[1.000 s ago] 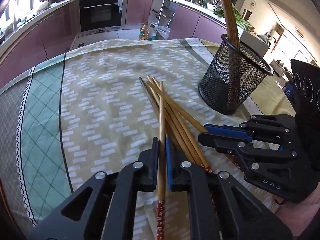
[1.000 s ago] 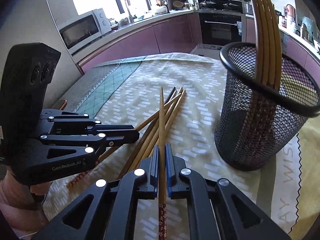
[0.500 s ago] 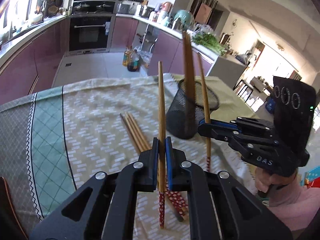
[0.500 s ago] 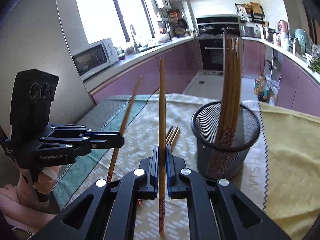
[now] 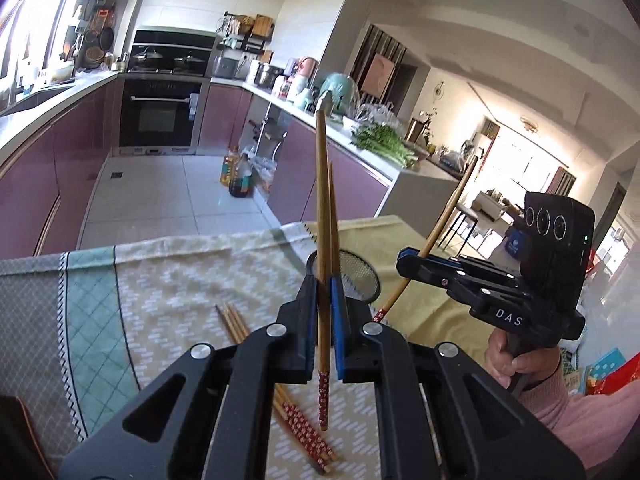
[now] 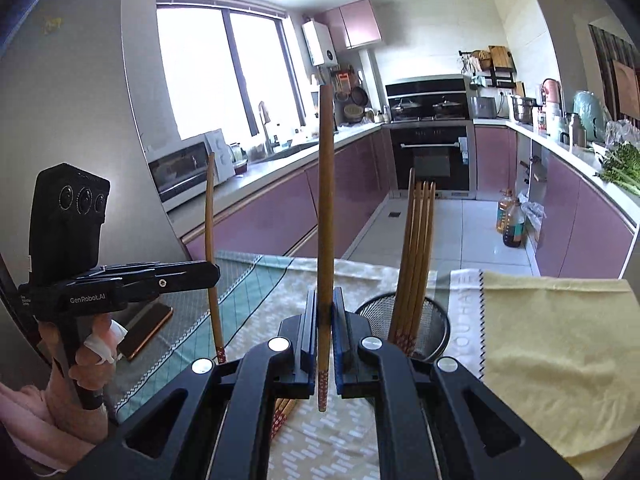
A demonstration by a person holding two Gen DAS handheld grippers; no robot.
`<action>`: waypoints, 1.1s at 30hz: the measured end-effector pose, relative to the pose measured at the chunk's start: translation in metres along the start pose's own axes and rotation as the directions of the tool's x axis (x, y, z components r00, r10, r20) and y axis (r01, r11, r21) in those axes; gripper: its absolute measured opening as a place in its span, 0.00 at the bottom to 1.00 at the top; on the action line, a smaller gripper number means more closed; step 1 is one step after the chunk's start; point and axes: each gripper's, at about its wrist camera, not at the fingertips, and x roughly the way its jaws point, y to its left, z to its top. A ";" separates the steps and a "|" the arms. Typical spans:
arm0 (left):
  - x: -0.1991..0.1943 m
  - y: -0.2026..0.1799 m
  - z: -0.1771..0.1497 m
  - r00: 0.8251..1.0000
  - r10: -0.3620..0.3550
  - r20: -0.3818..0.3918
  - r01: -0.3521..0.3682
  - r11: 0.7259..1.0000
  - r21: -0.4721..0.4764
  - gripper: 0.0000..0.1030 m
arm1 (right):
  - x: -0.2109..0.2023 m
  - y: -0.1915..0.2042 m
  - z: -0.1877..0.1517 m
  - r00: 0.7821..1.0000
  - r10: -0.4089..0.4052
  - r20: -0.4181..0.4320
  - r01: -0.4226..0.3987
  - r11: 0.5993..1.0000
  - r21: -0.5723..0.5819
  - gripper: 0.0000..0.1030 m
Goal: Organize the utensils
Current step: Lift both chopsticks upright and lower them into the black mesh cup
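My left gripper (image 5: 325,292) is shut on a wooden chopstick (image 5: 322,200) with a red patterned end, held upright above the table. My right gripper (image 6: 325,316) is shut on another chopstick (image 6: 325,208), also upright. The right gripper shows in the left wrist view (image 5: 404,260) with its chopstick (image 5: 444,220) tilted. The left gripper shows in the right wrist view (image 6: 214,272). The black mesh holder (image 6: 436,316) stands just right of my right gripper with several chopsticks (image 6: 418,248) in it. Several loose chopsticks (image 5: 234,322) lie on the cloth.
A patterned tablecloth (image 5: 168,280) covers the table, with a yellow cloth (image 6: 552,340) on the right. A phone (image 6: 146,330) lies near the table's left edge. Kitchen counters and an oven (image 5: 160,116) stand beyond the table.
Both grippers have lifted higher and tilted their chopsticks up to vertical. The mesh holder now sits lower and closer under the fingers in both views.
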 end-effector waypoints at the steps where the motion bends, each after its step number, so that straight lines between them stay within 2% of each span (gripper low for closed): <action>1: 0.001 -0.001 0.004 1.000 0.000 0.011 0.000 1.000 -0.001 0.07 | -0.001 0.000 0.003 1.000 -0.003 0.007 0.003 1.000 -0.001 0.06; 12: 0.027 -0.025 0.053 0.994 -0.030 0.104 0.029 0.999 0.012 0.07 | -0.012 -0.011 0.034 0.995 -0.046 0.085 0.050 0.998 -0.040 0.06; 21: 0.048 -0.039 0.075 0.987 -0.005 0.159 0.000 0.999 0.033 0.07 | 0.001 -0.026 0.042 0.989 -0.106 0.099 0.111 0.993 -0.045 0.06; 25: 0.067 -0.039 0.072 0.990 0.016 0.141 -0.020 0.999 0.032 0.07 | 0.016 -0.031 0.036 0.990 -0.126 0.062 0.129 0.991 -0.034 0.06; 33: 0.106 -0.034 0.046 1.000 0.029 -0.010 -0.028 0.995 0.092 0.07 | 0.039 -0.040 0.020 0.989 -0.142 -0.039 0.141 0.990 -0.023 0.06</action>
